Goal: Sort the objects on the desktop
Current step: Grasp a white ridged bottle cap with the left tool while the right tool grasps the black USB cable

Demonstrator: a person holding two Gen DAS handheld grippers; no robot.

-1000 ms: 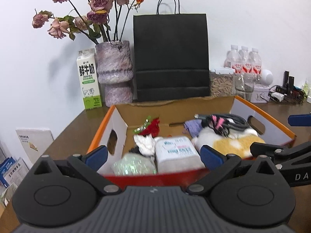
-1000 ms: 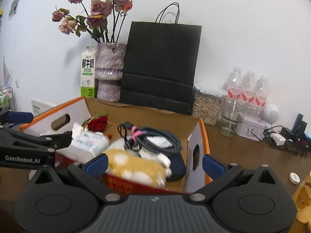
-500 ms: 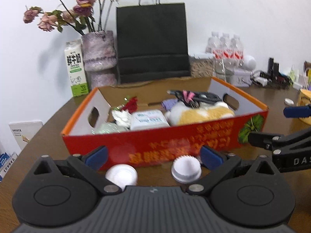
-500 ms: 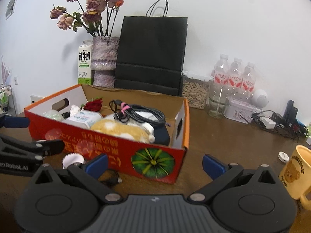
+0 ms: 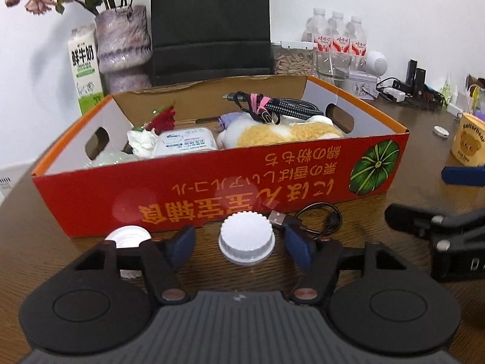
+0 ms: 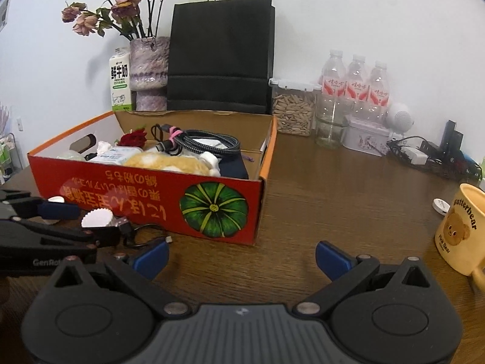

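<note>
Closing in on the white ribbed cap [image 5: 246, 239], the left gripper [image 5: 241, 244] is now seen low over the table [image 5: 379, 279], in front of the red cardboard box [image 5: 212, 182]; a second ago the view was down into the box interior, so the approach is read as a switch from box contents to loose items outside it. The jaws have just been narrowing, with the cap between them; a gap is visible on both sides, so no grip is made yet. The cap is placed dead centre between the pads, touching the table. A second white cap [image 5: 128, 238] is partly hidden behind the left finger at 9 o'clock of the first. A black USB cable [image 5: 315, 221] is lying at 2 o'clock of the cap, its plug just beside it, possibly touching; this cannot be resolved.

The right gripper [image 6: 241, 257] is held wide open over bare table, nothing between its jaws, with a yellow bear mug [image 6: 460, 233] at 3 o'clock.

Judgement: a cap pick is imminent, drop into the box is expected; snagging the plug is the risk.
</note>
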